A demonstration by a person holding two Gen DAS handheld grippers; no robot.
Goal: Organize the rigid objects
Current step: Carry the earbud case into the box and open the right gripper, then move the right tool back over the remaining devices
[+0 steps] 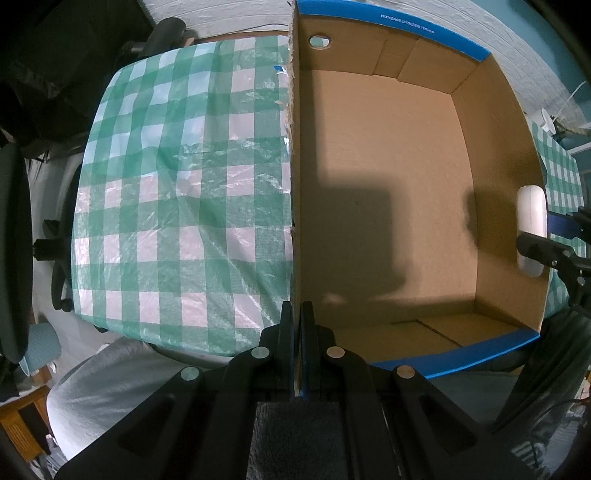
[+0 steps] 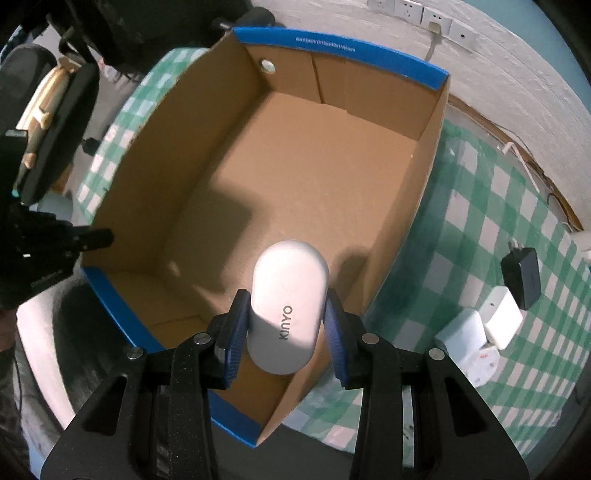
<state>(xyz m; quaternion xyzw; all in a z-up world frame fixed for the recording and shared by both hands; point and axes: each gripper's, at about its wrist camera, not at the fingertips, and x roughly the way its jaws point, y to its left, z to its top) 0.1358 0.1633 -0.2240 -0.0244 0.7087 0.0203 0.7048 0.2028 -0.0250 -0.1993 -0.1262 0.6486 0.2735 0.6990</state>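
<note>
An open cardboard box (image 1: 388, 166) with blue outer edges stands on the green checked tablecloth (image 1: 177, 184); its inside shows nothing in it. My left gripper (image 1: 296, 314) is shut on the box's left wall, one finger on each side. My right gripper (image 2: 284, 317) is shut on a white rounded KINYO case (image 2: 286, 306) and holds it above the box's (image 2: 295, 177) near right corner. The case also shows in the left wrist view (image 1: 531, 229) at the box's right wall.
On the cloth right of the box lie a black charger (image 2: 521, 277) and two white plug adapters (image 2: 502, 317) (image 2: 467, 339). Wall sockets (image 2: 424, 14) run along the back wall. A dark chair (image 1: 11, 229) stands left of the table.
</note>
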